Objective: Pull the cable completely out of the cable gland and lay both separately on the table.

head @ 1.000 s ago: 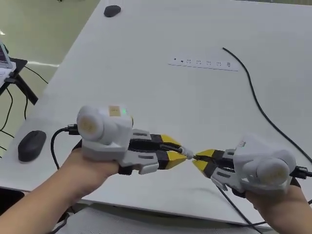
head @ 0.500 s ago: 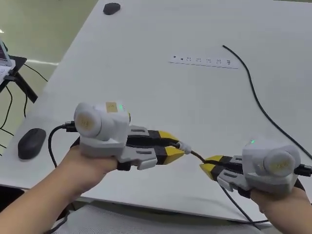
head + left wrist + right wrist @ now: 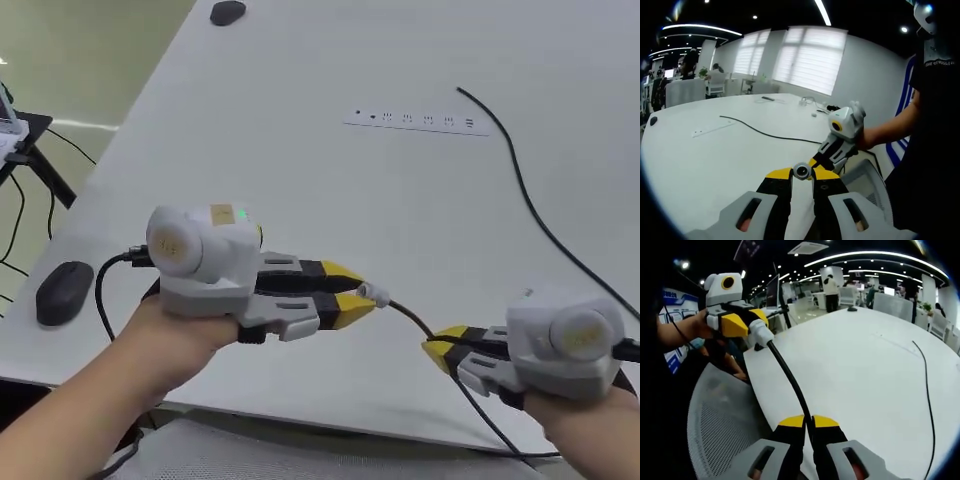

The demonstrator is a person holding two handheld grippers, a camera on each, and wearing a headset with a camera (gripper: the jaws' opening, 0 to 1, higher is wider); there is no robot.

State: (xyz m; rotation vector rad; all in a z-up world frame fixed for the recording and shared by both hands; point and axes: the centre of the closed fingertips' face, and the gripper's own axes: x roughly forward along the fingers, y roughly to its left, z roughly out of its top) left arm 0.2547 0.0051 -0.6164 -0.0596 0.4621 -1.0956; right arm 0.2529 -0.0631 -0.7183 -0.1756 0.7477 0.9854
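Gripping the cable gland [image 3: 379,296] between its yellow tips, the left claw [image 3: 364,293] is closed on it, low and left of centre in the head view, over the table [image 3: 300,180] near its front edge. The gland's long axis lies in line with the jaws, its cable end facing about 4 o'clock. From it the black cable [image 3: 412,318] slopes nearly straight toward 4 o'clock into the right claw [image 3: 433,346], whose jaws are closed on the cable. The two claws are apart, with a bare length of cable spanning the gap. Past the right claw the cable carries on toward 5 o'clock, below the table edge.

A dark mouse [image 3: 62,293] lies at 9 o'clock near the table's left edge, well apart from the claws. A white power strip [image 3: 415,121] sits at about 1 o'clock, and a black cord [image 3: 530,212] starts just beside its right end and runs toward 4 o'clock. A wide stretch of white table top lies between the claws and the strip.

The left claw view meets the gland end-on, as a pale ring with a dark centre at the jaw tips. The right claw view shows the cable side-on, rising from 6 o'clock to the gland at 11 o'clock, with a grey mesh chair seat [image 3: 715,430] under the table edge at 8 o'clock.
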